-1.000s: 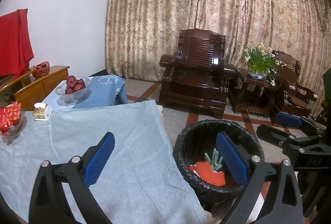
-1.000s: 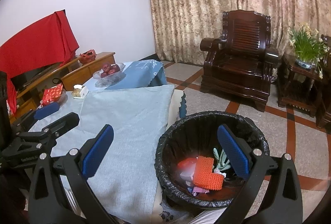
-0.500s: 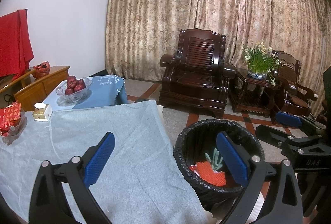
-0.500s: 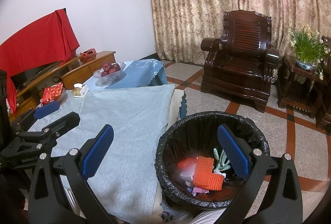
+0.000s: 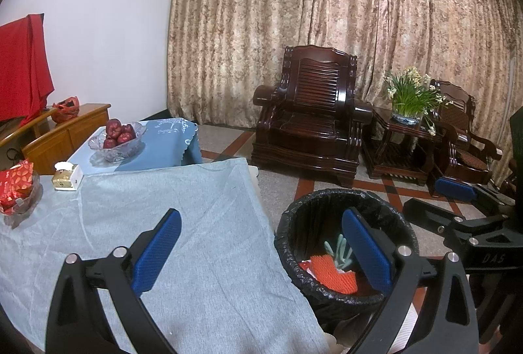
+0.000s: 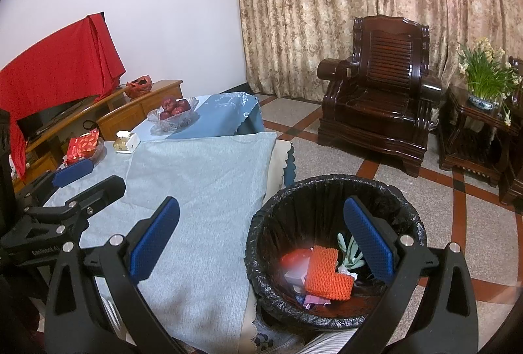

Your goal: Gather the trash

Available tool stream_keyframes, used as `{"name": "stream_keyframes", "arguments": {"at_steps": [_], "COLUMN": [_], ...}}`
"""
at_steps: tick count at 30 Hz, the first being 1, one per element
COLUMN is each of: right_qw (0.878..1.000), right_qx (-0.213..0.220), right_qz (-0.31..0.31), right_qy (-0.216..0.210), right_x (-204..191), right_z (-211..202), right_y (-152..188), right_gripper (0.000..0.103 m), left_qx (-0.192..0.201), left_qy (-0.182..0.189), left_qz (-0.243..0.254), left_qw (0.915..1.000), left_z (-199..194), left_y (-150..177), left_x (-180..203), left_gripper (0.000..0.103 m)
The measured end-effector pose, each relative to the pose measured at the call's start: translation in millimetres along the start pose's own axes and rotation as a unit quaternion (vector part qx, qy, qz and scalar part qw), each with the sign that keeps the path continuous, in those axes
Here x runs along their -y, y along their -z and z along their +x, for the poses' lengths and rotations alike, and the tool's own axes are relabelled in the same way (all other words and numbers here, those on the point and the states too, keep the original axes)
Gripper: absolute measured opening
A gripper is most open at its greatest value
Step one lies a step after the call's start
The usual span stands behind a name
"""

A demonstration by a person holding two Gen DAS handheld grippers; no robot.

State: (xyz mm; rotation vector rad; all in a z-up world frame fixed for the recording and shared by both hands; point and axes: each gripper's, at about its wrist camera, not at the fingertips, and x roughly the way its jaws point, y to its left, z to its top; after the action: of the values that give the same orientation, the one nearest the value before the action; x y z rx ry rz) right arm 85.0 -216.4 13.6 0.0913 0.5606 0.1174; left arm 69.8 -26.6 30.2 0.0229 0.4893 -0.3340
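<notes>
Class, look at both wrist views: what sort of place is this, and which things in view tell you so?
Most likely a home living room: a carved wooden armchair before floor-length curtains, a cloth-covered table with a glass fruit bowl, and a lined trash bin beside it.

A home living room is showing here: heavy patterned curtains (image 5: 327, 11) are hanging wall to wall, a carved dark wooden armchair (image 5: 310, 112) is standing on the tiled floor (image 6: 457, 223), and a cloth-covered table (image 5: 163, 190) is carrying a glass fruit bowl (image 5: 119, 138).
</notes>
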Motion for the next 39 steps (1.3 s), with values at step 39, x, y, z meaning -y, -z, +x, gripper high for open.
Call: {"name": "stream_keyframes", "arguments": {"at_steps": [39], "right_qw": [1.000], "right_qx": [-0.003], "right_qz": [0.000], "right_qy": [0.001], "right_x": [-2.6], "right_z": [2.1], "right_y": [1.0], "right_gripper": [0.098], "left_qx": [-0.009], "left_qy": [0.003], "left_qz": [-0.004], "left_qw": [0.9999], "left_z": [1.9], "left_y": [8.2], "left_x": [-3.7], "left_gripper": [0.097]}}
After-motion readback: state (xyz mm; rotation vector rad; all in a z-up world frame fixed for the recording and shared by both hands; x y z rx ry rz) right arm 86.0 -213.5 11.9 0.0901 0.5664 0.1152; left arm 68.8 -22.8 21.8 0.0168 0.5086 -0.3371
